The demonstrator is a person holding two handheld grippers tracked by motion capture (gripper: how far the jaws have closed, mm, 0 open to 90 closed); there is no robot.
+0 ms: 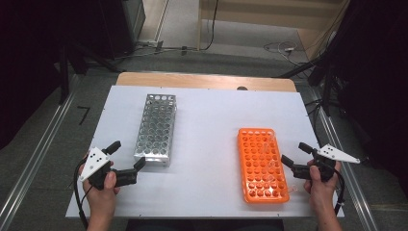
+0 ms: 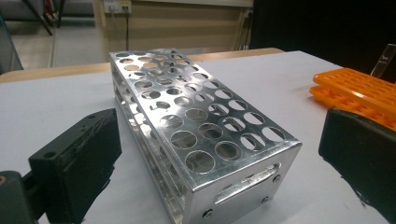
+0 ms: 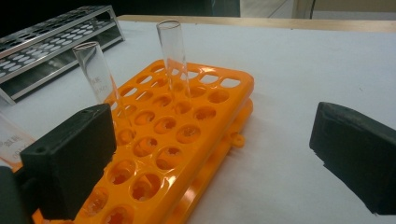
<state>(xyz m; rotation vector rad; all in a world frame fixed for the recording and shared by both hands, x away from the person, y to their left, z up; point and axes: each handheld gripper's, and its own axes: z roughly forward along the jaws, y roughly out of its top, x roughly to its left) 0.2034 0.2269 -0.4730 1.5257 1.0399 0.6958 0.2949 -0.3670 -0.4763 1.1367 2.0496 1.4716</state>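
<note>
A silver metal tube rack [image 1: 156, 129] with empty holes lies left of centre on the white table [image 1: 207, 110]. To the right lies an orange plastic rack [image 1: 262, 163]. In the right gripper view, two clear glass tubes [image 3: 173, 60] [image 3: 95, 77] stand upright in the orange rack [image 3: 196, 116], and a third tube [image 3: 9, 140] shows at the left edge. My left gripper [image 1: 127, 155] is open just before the metal rack's near end [image 2: 233, 186], nothing between its jaws. My right gripper [image 1: 294, 153] is open beside the orange rack's right edge, holding nothing.
A wooden strip [image 1: 207, 81] borders the table's far edge. Cables [image 1: 279, 48] lie on the floor beyond it, and dark stands rise on both sides. The metal rack [image 3: 51, 37] appears far left in the right gripper view. White table surface lies between the racks.
</note>
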